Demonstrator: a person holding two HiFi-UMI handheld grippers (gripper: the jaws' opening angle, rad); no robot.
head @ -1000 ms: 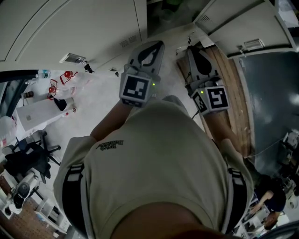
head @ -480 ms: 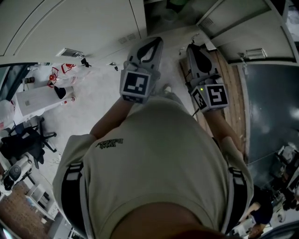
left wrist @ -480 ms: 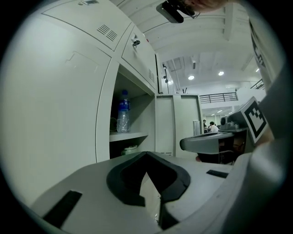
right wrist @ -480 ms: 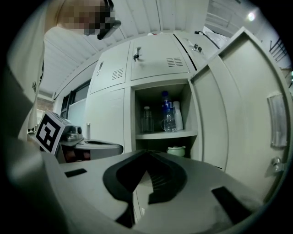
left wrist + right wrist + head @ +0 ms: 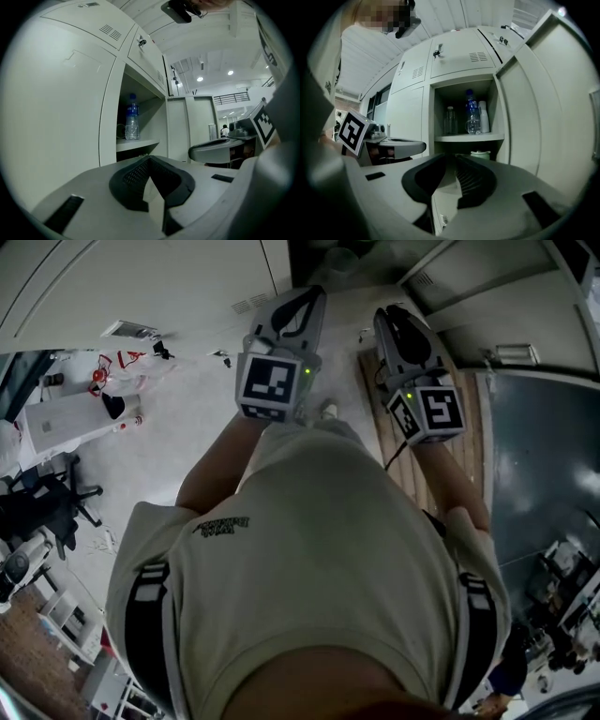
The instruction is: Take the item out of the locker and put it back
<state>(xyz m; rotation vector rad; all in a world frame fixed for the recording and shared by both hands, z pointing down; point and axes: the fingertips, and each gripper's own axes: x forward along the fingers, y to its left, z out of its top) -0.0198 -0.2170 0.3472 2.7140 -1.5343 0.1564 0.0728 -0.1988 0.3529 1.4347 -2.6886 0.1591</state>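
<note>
- Right gripper view: the right gripper (image 5: 450, 159) had its jaws slightly apart, having just been opening, with nothing between them.
- Left gripper view: the left gripper (image 5: 150, 159) had its jaws together and empty.
- The water bottle (image 5: 472, 115) stood upright on the open locker's shelf (image 5: 468, 138), at one o'clock from the right jaws.
- A white bottle (image 5: 483, 117) stood just beside it at three o'clock.

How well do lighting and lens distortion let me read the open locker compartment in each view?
Right gripper view: heavy fisheye, black corners; the compartment is dim, yet the blue-labelled bottle reads clearly. Left gripper view: that bottle oblique, in shadow; ceiling lights glare at right. Head view: bowed; the compartment is a dark patch at the top edge.
</note>
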